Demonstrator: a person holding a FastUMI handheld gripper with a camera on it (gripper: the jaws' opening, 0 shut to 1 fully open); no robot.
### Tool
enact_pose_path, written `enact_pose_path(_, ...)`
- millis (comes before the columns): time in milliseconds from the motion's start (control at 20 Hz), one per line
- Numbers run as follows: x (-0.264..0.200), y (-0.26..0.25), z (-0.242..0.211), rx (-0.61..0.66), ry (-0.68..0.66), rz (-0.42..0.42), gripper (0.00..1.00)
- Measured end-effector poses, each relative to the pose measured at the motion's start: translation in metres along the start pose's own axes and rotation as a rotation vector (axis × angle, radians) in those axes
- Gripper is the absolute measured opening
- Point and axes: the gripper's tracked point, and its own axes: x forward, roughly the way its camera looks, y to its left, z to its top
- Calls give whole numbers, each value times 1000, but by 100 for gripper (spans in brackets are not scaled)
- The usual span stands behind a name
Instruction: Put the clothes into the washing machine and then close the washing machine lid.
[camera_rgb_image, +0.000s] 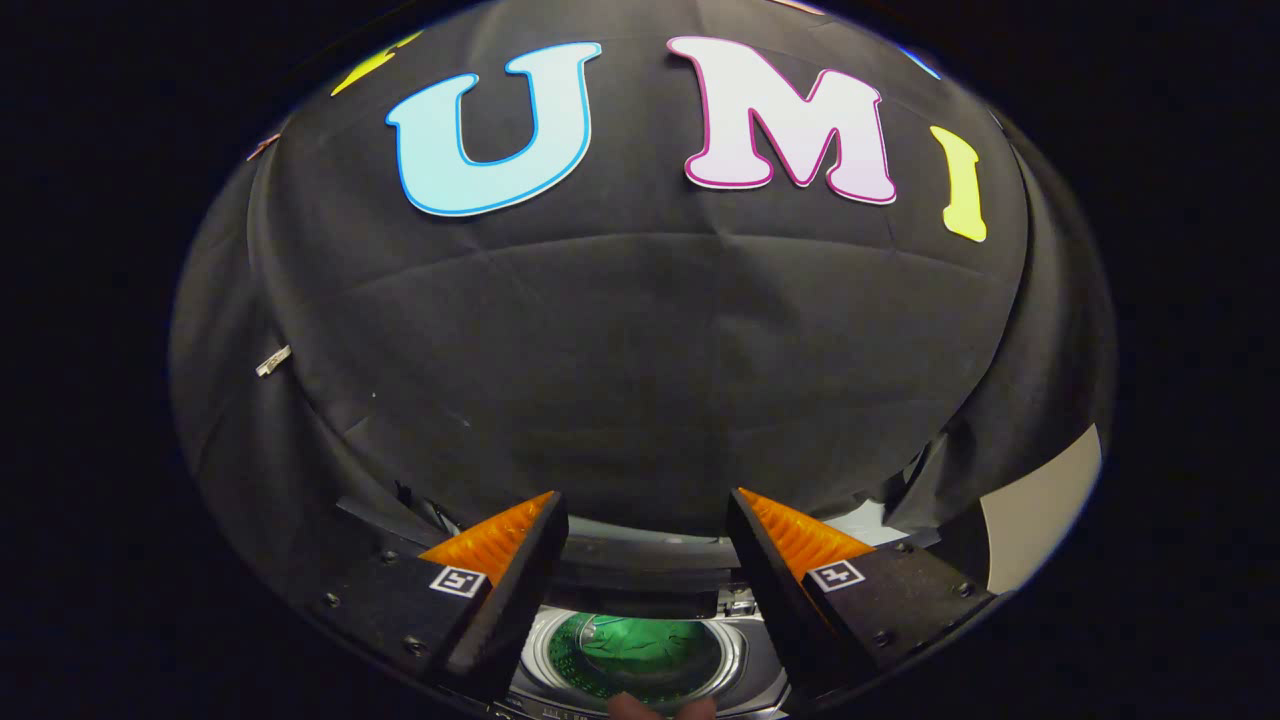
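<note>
Hovering high and level, the claw (648, 560) faces the booth's black cloth wall (640, 360), its two fingers spread wide apart with nothing between them. One finger (505, 590) sits at about 7 o'clock and the other at about 5 o'clock, each pointing up and inward toward the cloth. Down in the gap between them, at 6 o'clock, lies the washing machine (640, 655), seen from above: a round drum opening with a pale rim and a green-tinted inside. Whether the green is a piece of clothing or a lid over the drum cannot be told. A dark raised edge of the machine runs just ahead of the fingertips, between drum and cloth. At the very bottom, below the drum, a small blurred bit of a hand (655, 708) shows. A pale panel (1040, 510) stands at 4 o'clock beside the cloth.
</note>
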Motion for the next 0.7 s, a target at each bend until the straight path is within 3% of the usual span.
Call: enact_pose_path(700, -55, 10, -61, -5, -40, 91, 100)
